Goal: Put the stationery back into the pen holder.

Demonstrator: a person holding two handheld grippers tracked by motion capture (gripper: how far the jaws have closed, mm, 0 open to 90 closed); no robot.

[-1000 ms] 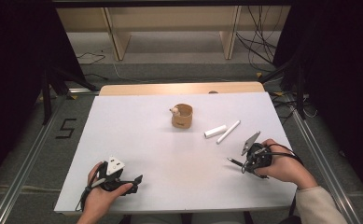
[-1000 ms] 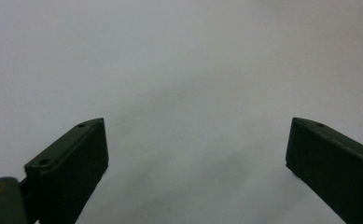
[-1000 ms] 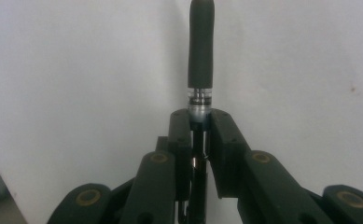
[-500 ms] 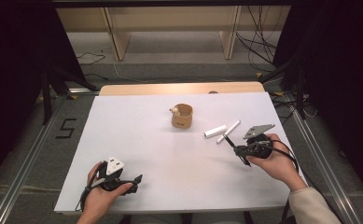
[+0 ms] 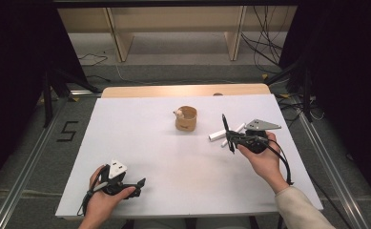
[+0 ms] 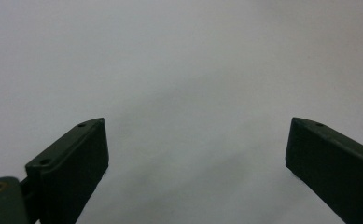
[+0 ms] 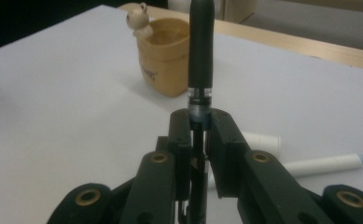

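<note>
On the smooth white table (image 5: 140,143) I see my right hand-held gripper (image 7: 198,122) clenched on a slim black pen (image 7: 201,51), raised before the tan cup (image 7: 165,56). My left hand-held gripper (image 6: 195,144) rests released, jaws wide, near the front edge.

Right gripper (image 5: 230,135), black with grey three-cornered plate, clamps slim black pen (image 5: 227,132) above white table (image 5: 140,138). Two white cylindrical markers (image 5: 223,133) lie just beside. Small tan cup (image 5: 186,119) mid-table. Left gripper (image 5: 134,183) rests near front edge.
</note>
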